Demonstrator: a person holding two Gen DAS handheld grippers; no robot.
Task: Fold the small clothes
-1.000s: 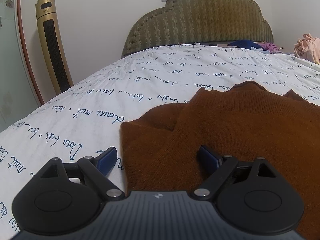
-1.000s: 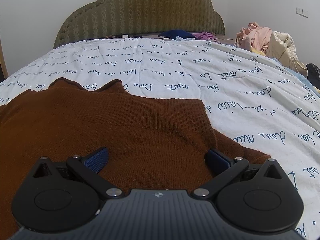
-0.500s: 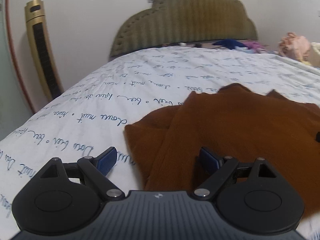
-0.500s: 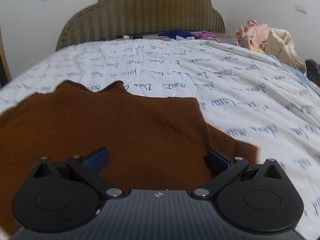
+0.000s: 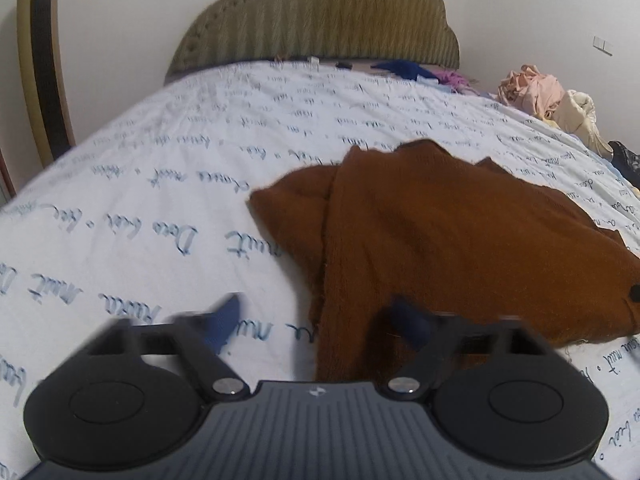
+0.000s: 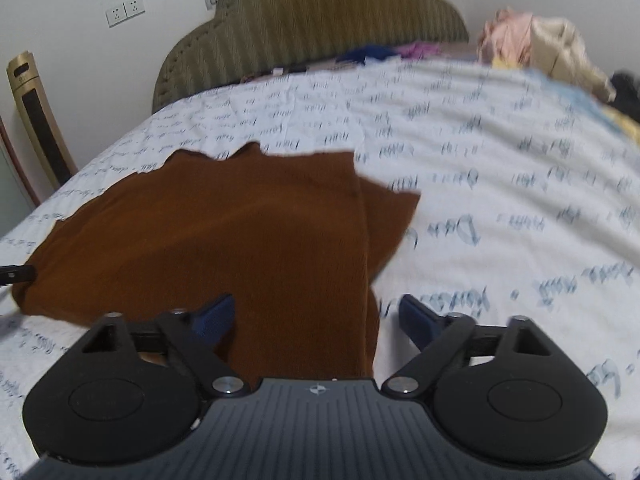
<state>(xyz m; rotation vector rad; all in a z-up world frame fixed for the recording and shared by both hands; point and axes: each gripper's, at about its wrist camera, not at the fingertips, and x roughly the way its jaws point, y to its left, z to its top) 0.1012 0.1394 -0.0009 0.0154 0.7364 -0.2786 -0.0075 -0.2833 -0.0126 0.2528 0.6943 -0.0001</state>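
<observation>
left wrist view: the left gripper, jaws wide apart and holding nothing, straddles the near left edge of a rust-brown knitted sweater lying flat on a white bed sheet printed with blue handwriting.
right wrist view: the right gripper, jaws wide apart and empty, straddles the sweater's near right edge.

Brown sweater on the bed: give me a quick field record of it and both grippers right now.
garment: brown sweater, knit
lying on: white script-print bedsheet
sweater state: flat, side parts folded in
left gripper: open, straddling the sweater's left edge
right gripper: open, straddling the sweater's right edge
grasp: none
background: olive headboard, clothes pile
</observation>
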